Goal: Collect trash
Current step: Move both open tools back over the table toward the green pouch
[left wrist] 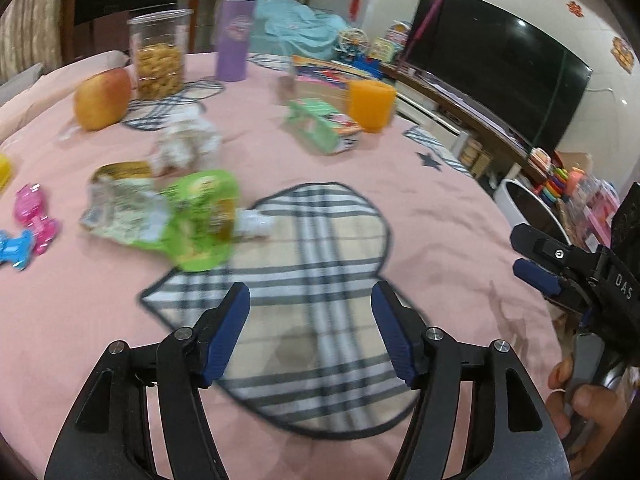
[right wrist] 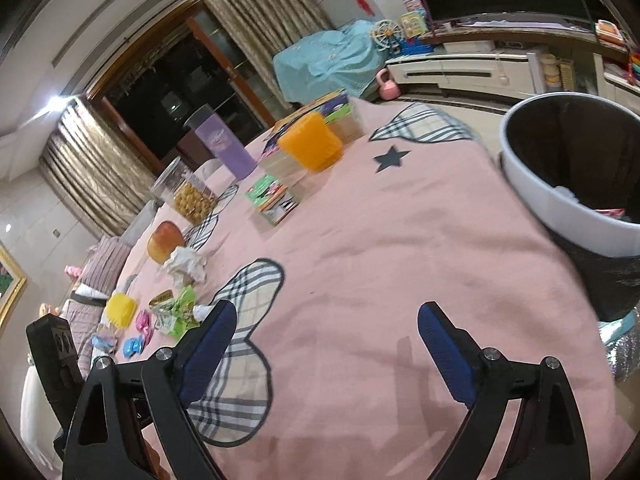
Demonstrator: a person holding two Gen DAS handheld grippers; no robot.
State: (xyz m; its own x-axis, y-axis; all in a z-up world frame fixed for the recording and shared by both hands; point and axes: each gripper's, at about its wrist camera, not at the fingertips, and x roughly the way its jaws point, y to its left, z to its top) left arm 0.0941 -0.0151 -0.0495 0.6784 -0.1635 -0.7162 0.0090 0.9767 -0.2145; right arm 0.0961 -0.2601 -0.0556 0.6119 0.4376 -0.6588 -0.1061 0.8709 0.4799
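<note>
Over the pink-clothed counter (left wrist: 400, 184) both grippers hung empty. Step in hand, by my reading: between pickups, reaching for the next piece of trash.

Trash lay at the left of the left wrist view: a green pouch (left wrist: 200, 220) with a white spout, a crumpled wrapper (left wrist: 116, 208) touching it, and a wad of paper (left wrist: 188, 144) just behind. The same heap showed small in the right wrist view, beside the left finger there. The bin (right wrist: 560, 208), white-rimmed and dark inside, stood off the counter's right edge; some scraps already lay in it.

Left gripper (left wrist: 310, 320): fingers (left wrist: 232, 332) about half open, nothing between them, only the plaid patch below; pouch near but not touched.

Right gripper (right wrist: 324, 344): fingers (right wrist: 444, 348) spread wide, holding nothing, apart from both cloth and bin.

Next move, as I judged it: left gripper forward and left to straddle the pouch, then close. The pouch is flat and slick, so a grip at the spout or a raised edge looked safest. The apple, cups and jar beyond did not look like trash.
</note>
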